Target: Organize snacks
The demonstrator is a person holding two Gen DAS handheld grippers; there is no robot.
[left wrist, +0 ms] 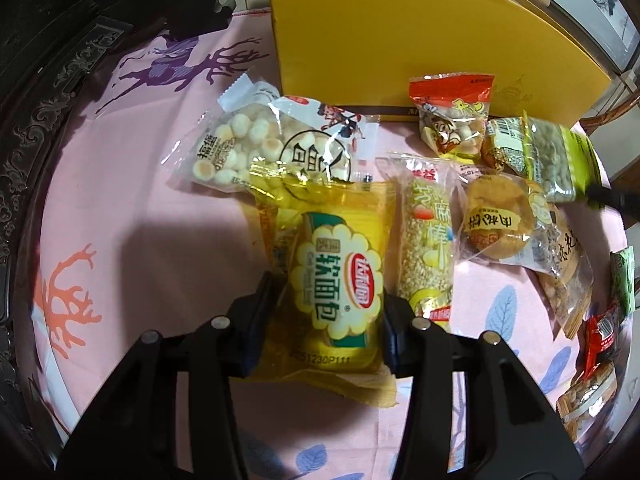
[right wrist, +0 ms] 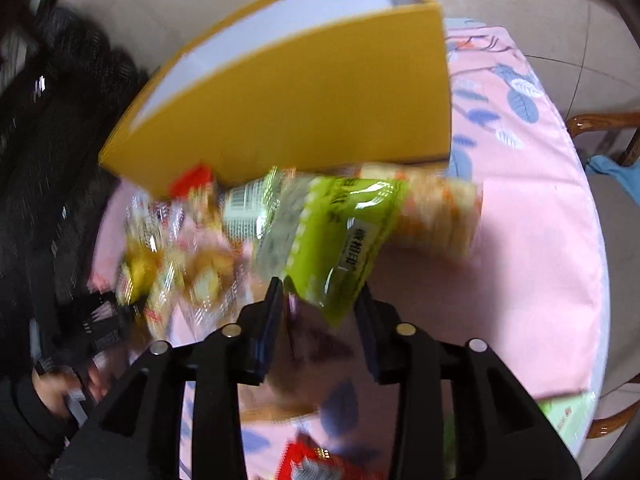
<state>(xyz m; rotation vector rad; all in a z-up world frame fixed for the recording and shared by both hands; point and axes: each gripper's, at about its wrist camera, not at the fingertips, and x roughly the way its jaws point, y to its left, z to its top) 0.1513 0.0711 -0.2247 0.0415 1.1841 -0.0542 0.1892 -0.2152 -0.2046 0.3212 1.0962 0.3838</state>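
Observation:
My left gripper (left wrist: 330,304) is shut on a yellow soft-bread packet (left wrist: 332,280) that rests on the pink tablecloth (left wrist: 160,240). Behind it lie a clear bag of small round biscuits (left wrist: 256,148), a sesame stick packet (left wrist: 428,236), a round pastry packet (left wrist: 500,220) and a red-topped cartoon packet (left wrist: 452,120). My right gripper (right wrist: 320,300) is shut on a green snack packet (right wrist: 340,236), held above the cloth in front of the open yellow box (right wrist: 304,112). The right wrist view is motion-blurred.
The yellow box (left wrist: 400,32) stands at the back of the table. More packets lie at the right edge (left wrist: 600,332) and at the left in the right wrist view (right wrist: 180,256). A dark carved chair (left wrist: 48,80) borders the table at left. A wooden chair (right wrist: 600,124) stands at the right.

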